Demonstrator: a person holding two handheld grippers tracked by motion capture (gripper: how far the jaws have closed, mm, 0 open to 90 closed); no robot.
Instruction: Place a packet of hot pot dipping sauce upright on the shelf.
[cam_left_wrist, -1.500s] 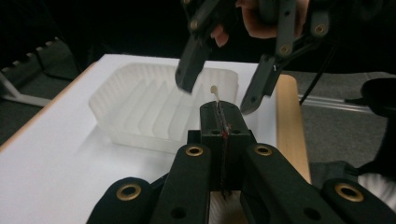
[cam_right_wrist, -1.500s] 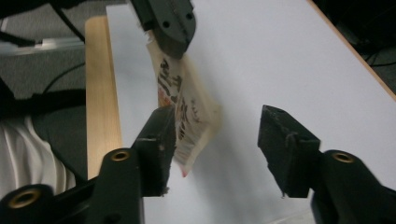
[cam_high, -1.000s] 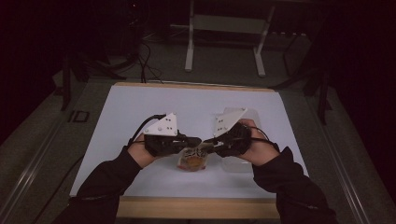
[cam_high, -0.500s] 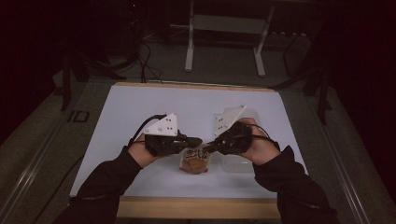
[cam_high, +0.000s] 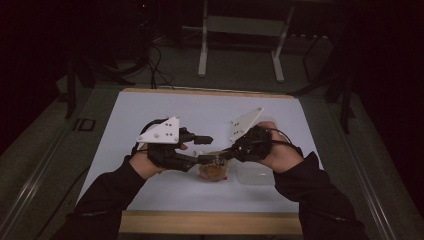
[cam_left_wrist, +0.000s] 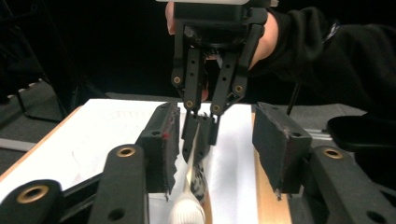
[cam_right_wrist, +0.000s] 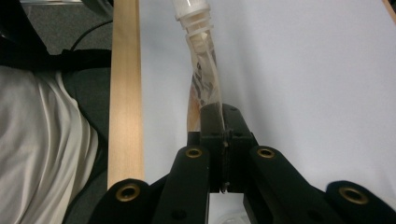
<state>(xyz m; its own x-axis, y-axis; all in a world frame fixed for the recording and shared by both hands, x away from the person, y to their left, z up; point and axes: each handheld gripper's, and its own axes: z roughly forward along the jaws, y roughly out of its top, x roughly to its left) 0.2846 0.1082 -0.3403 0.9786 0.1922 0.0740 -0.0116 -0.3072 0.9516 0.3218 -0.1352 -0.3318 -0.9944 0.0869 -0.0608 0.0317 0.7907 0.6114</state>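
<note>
Pouch (cam_high: 214, 169) near the front middle of the white surface (cam_high: 150, 110), transparent, with orange-brown contents and a white screw spout (cam_right_wrist: 192, 10). Held at its edge by the right gripper (cam_high: 226, 155), fingers (cam_right_wrist: 212, 122) clenched tight on the thin plastic, seen close in the right gripper view with the spout pointing away. Left gripper (cam_high: 202, 149) just beside the pouch, fingers (cam_left_wrist: 161, 144) spread wide apart, gripping nothing; in the left gripper view, pouch edge-on between them, spout (cam_left_wrist: 187, 212) nearest the camera. Right gripper (cam_left_wrist: 201, 135) facing in from opposite, pinching the far end of the pouch (cam_left_wrist: 198, 168). Clear shallow lid or container (cam_high: 256, 174) lying flat on the surface just right of the pouch, under the right hand (cam_high: 280, 152). Wooden front edge (cam_right_wrist: 123, 88) of the surface close by the pouch in the right gripper view.
</note>
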